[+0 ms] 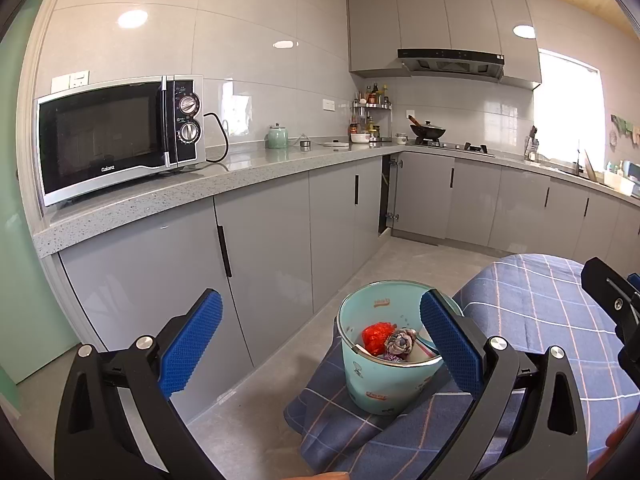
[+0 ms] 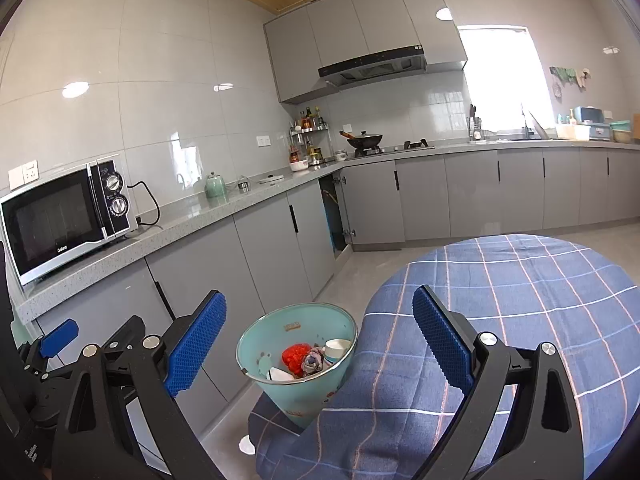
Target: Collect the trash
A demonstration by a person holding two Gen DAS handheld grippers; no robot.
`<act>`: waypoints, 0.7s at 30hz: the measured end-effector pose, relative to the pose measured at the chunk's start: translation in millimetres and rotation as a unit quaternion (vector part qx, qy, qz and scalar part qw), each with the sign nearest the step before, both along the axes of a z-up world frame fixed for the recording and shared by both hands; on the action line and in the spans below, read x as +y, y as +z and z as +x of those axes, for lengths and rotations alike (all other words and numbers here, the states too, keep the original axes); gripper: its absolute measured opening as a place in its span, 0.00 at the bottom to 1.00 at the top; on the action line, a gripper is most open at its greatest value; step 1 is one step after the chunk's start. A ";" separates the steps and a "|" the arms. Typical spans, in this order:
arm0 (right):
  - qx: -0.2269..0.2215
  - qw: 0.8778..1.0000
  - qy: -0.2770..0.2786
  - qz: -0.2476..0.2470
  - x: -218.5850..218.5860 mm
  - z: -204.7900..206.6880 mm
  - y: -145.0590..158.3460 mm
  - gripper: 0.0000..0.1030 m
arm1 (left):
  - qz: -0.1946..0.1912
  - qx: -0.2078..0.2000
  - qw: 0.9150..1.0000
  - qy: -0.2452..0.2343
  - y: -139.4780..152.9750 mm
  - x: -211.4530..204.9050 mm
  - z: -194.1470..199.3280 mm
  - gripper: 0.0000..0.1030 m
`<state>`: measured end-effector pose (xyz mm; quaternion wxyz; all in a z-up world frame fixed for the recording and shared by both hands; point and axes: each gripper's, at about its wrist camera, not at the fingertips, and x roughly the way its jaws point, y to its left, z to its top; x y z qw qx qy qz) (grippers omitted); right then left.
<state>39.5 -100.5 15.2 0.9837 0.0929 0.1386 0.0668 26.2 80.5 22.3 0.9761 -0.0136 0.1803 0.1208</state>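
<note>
The trash bin [image 1: 380,364], a pale teal bucket with a metal rim, stands on the grey kitchen floor [image 1: 256,412] against the hanging edge of a blue checked tablecloth [image 2: 500,320] that drapes a round table, with a row of grey base cabinets [image 1: 264,248] just beyond it. Inside lie a crumpled red wrapper [image 1: 377,336], a twisted grey-purple wad [image 1: 400,342], a white paper cup [image 2: 338,348] and other pale scraps that cannot be told apart. The left gripper [image 1: 320,344] hangs above and in front of the bin with its blue-padded jaws spread wide and nothing between them; the right gripper [image 2: 320,344] hovers above the bin beside the table, likewise spread and empty. The tabletop in view is bare cloth, while one small white scrap [image 2: 247,445] lies on the floor by the cloth's hem, close to the bin's base. By the look of it, the collecting is near its close, most litter already being in the bin and both tools free. The next move would call for lowering one gripper to the floor scrap, closing the pads on its thin edge without snagging the cloth, then lifting it over the rim and letting go. Whether any more trash lies behind the table or under the cloth cannot be told from either wrist view; the microwave [image 1: 120,136] and long countertop [image 1: 248,176] show no loose litter
</note>
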 end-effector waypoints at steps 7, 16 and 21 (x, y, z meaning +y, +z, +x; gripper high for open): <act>-0.002 1.000 -0.001 0.001 -1.1 -0.3 0.2 0.90 | -0.003 -0.001 1.000 0.001 -0.1 0.3 -0.1 0.95; -0.003 1.000 -0.002 0.002 -1.2 -1.4 0.2 0.90 | -0.004 -0.002 1.000 -0.001 -0.1 1.4 -0.1 0.95; -0.003 1.000 -0.003 0.003 -1.7 -1.8 0.1 0.90 | -0.005 -0.001 1.000 0.000 -0.3 3.0 -0.3 0.95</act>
